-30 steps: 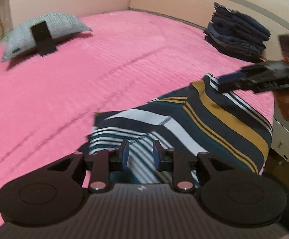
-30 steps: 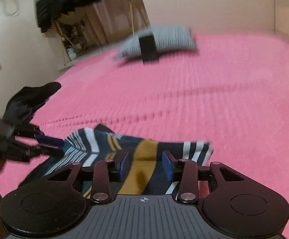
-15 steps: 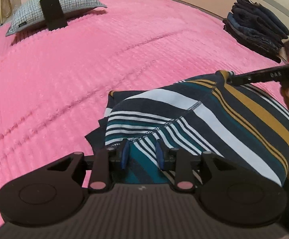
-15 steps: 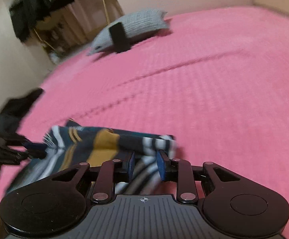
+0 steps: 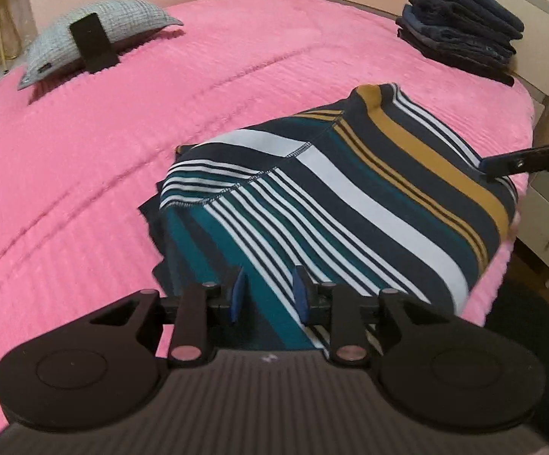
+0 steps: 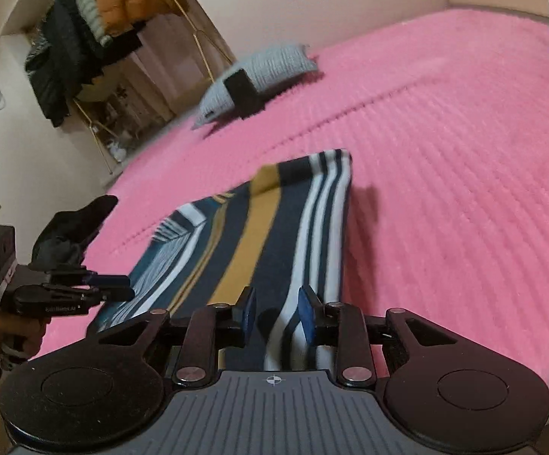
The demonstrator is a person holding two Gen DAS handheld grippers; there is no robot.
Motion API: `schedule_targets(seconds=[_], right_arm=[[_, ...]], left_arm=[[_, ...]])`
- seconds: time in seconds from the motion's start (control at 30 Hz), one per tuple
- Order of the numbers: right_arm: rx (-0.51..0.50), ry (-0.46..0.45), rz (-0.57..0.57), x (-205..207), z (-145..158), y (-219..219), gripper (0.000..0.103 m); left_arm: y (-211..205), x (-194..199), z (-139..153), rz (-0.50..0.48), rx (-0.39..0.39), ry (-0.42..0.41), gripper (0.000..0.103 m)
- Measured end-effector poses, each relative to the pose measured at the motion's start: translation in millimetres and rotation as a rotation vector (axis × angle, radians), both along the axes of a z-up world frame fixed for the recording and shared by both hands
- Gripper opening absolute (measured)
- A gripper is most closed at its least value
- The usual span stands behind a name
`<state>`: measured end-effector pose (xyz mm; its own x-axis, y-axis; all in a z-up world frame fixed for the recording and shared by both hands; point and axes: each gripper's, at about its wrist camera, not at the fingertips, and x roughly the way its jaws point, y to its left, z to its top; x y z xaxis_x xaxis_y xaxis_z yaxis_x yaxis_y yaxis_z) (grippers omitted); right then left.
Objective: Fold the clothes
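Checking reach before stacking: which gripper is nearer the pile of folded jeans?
Right. The right gripper is at the striped garment's edge, on the folded jeans' side; the left gripper is further away.

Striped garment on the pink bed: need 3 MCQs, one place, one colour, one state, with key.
1. Where is the stack of folded dark denim clothes?
A. on the grey pillow
B. at the far right of the pink bedspread, by the headboard
C. on the floor

2. Which stripe colour does the striped knit garment have?
A. red
B. mustard yellow
C. purple

3. How does the garment lie?
A. spread on the bedspread near its edge
B. hanging on a rack
C. rolled into a ball

Key: B, the stack sits against the headboard; B, a broad mustard band runs along it; A, it lies flat between both grippers.
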<state>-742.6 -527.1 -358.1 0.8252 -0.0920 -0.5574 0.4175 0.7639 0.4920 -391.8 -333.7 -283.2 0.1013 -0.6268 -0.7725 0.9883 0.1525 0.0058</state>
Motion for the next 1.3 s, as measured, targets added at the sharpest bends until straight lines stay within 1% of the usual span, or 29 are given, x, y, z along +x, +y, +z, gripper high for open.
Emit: schedule_targets(seconds=[0.03, 0.1, 0.17, 0.33, 0.43, 0.5, 0.53, 0.57, 0.6, 0.67, 0.73, 0.87, 0.93, 1.0, 1.07, 1.1, 1.13, 1.17, 1.23, 1.3], right_arm=[[-0.005, 0.011, 0.009, 0, -4, 4, 0.036], [-0.011, 0.026, 0.012, 2, -14, 6, 0.036], [-0.013, 0.036, 0.005, 3, -15, 6, 0.036], [-0.151, 0.125, 0.038, 9, -10, 27, 0.037], [-0.182, 0.161, 0.037, 5, -12, 36, 0.038], [-0.258, 0.221, 0.028, 5, -6, 46, 0.039], [-0.307, 0.248, 0.022, 4, -3, 52, 0.045], [-0.377, 0.271, 0.015, 4, 2, 62, 0.057], [-0.433, 0.280, 0.020, 3, 6, 71, 0.061], [-0.503, 0.255, 0.071, 3, 13, 87, 0.061], [-0.582, 0.263, 0.130, 5, 14, 101, 0.062], [-0.757, 0.366, 0.291, 22, -3, 124, 0.062], [-0.873, 0.430, 0.383, 31, -17, 135, 0.062], [-0.966, 0.478, 0.449, 36, -30, 138, 0.062], [-1.029, 0.518, 0.497, 40, -43, 135, 0.062], [-1.059, 0.537, 0.517, 43, -49, 133, 0.062], [-1.092, 0.554, 0.534, 45, -54, 131, 0.062], [-1.110, 0.563, 0.542, 48, -57, 128, 0.062], [-1.089, 0.556, 0.529, 53, -53, 118, 0.058], [-1.047, 0.539, 0.509, 55, -44, 110, 0.057]], left_arm=[[4, -2, 2, 0.005, -0.003, -0.002, 0.023], [9, -6, -1, 0.007, 0.013, 0.000, 0.023], [11, -10, -5, 0.005, 0.023, -0.014, 0.023], [11, -16, -7, -0.001, 0.033, -0.059, 0.023], [12, -15, -8, 0.000, 0.032, -0.059, 0.023], [13, -16, -9, 0.000, 0.031, -0.064, 0.023], [13, -16, -9, 0.000, 0.031, -0.067, 0.023], [13, -17, -9, -0.002, 0.032, -0.070, 0.023], [13, -17, -9, -0.004, 0.032, -0.074, 0.023], [12, -17, -9, -0.005, 0.033, -0.075, 0.023], [12, -18, -10, -0.005, 0.033, -0.075, 0.023], [12, -19, -10, -0.013, 0.033, -0.080, 0.023], [14, -21, -8, -0.021, 0.028, -0.088, 0.023], [21, -26, -1, -0.045, 0.000, -0.121, 0.024], [32, -37, 7, -0.093, -0.044, -0.169, 0.036], [40, -48, 12, -0.146, -0.076, -0.209, 0.052], [49, -59, 14, -0.208, -0.098, -0.250, 0.065], [57, -72, 13, -0.270, -0.110, -0.298, 0.068], [67, -96, 6, -0.376, -0.093, -0.398, 0.068], [71, -121, -11, -0.453, -0.042, -0.536, 0.068]])
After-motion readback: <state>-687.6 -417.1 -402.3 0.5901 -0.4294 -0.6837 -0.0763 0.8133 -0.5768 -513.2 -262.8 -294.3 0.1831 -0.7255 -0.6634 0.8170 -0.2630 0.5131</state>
